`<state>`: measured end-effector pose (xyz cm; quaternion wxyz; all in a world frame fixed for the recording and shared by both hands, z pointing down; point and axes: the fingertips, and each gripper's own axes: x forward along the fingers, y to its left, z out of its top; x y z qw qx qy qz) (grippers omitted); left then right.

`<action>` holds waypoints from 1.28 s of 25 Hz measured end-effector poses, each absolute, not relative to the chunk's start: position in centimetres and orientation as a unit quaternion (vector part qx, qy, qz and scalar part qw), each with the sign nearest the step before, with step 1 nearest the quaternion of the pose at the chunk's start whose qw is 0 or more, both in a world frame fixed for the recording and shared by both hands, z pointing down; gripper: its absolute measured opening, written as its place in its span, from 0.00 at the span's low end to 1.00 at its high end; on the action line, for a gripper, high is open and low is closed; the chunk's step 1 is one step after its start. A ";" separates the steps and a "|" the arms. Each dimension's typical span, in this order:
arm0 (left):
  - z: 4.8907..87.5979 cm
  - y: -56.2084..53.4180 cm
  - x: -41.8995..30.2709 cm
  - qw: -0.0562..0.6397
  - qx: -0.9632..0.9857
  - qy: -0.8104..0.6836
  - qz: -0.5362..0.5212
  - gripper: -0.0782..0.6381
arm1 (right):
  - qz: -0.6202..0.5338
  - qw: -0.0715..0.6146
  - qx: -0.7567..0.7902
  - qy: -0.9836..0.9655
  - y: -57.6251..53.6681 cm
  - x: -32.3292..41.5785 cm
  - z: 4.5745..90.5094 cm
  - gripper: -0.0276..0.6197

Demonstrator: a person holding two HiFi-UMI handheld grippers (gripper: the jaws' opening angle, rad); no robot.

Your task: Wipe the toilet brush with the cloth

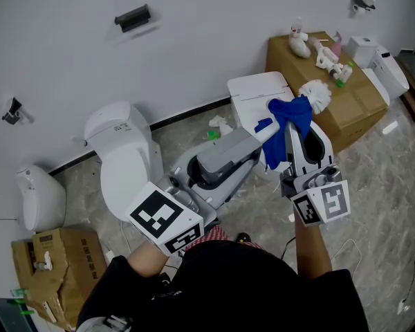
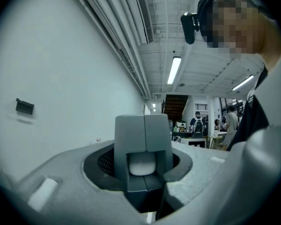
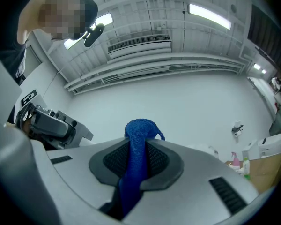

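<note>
Your left gripper (image 1: 258,137) is clenching the handle of the toilet brush (image 1: 317,95), and the white bristle head is pointing to the far right, near the cardboard box (image 1: 349,106). Your right gripper (image 3: 136,146) is pinching the blue cloth (image 1: 288,126), which is draping over the brush just behind the bristles.

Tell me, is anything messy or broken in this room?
Yes, a little. Crumpled white paper and a small green scrap lie loose on the floor by the wall. The cardboard box at the lower left looks torn open along its top. Nothing looks spilled.
</note>
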<state>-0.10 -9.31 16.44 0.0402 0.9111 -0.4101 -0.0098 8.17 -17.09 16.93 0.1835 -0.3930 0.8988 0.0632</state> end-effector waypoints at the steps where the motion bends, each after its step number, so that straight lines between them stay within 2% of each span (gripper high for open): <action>1: 16.4 -9.3 -0.1 0.040 0.911 -0.410 -0.010 0.35 | 0.062 0.183 -0.394 0.898 -17.2 8.3 16.9 0.14; 32: 16.3 -6.7 -0.3 0.040 0.907 -0.418 -0.012 0.35 | 0.065 0.159 -0.434 0.884 -19.5 11.4 18.3 0.14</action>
